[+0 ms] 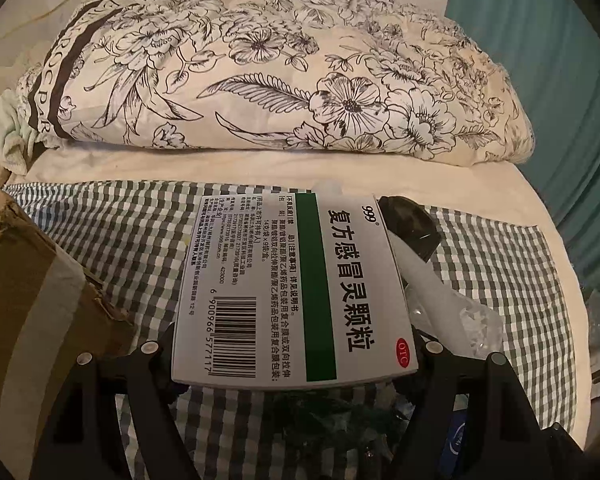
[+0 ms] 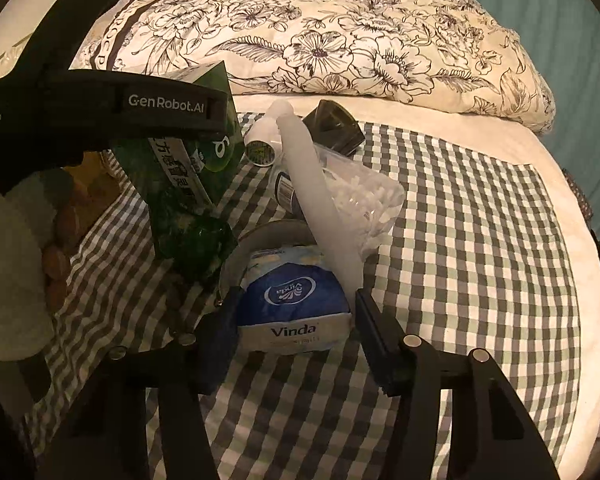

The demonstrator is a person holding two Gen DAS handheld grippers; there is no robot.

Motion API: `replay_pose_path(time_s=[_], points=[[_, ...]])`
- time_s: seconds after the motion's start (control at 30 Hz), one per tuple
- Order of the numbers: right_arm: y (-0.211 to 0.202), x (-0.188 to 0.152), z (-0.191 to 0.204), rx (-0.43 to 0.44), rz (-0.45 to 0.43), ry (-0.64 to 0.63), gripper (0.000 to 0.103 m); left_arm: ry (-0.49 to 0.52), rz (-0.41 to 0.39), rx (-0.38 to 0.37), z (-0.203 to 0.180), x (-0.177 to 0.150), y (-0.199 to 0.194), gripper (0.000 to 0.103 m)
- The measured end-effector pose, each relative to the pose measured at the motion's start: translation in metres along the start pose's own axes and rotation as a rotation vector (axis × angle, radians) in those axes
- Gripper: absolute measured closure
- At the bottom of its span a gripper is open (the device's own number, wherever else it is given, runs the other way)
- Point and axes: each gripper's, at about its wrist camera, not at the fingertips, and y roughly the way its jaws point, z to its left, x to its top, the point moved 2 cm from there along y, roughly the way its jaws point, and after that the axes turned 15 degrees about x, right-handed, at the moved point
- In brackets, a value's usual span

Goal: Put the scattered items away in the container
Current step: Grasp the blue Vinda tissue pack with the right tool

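Note:
My left gripper [image 1: 296,360] is shut on a grey and green medicine box [image 1: 288,280] and holds it above the checked cloth; the box also shows in the right wrist view [image 2: 188,168], under the left gripper's body. My right gripper [image 2: 296,316] has its jaws on both sides of a blue and white Vinda tissue pack [image 2: 292,304] that lies on the cloth. The pads look to touch the pack. A white tube [image 2: 320,200], a bag of white cotton swabs [image 2: 360,196], a dark wedge-shaped object [image 2: 332,124] and a small round tin [image 2: 260,148] lie beyond it.
A brown cardboard box [image 1: 40,288] stands at the left in the left wrist view. A rolled floral quilt [image 1: 280,68] lies across the back of the bed. A teal curtain [image 1: 560,80] hangs at the right. The checked cloth [image 2: 480,240] stretches to the right.

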Motion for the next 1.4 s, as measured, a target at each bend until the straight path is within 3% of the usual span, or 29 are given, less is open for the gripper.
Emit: replay_pose_path(time_s=[0.77,1.4], points=[[-0.063,0.006,0.03,-0.001,-0.128,-0.006,0.049,-0.002,-0.128,0.027,0.04,0.001,-0.076,0.024],[-0.105,0.0,0.057,0.079,-0.199,0.001,0.049,-0.065,-0.194,0.029,0.091,-0.003,-0.127,0.024]])
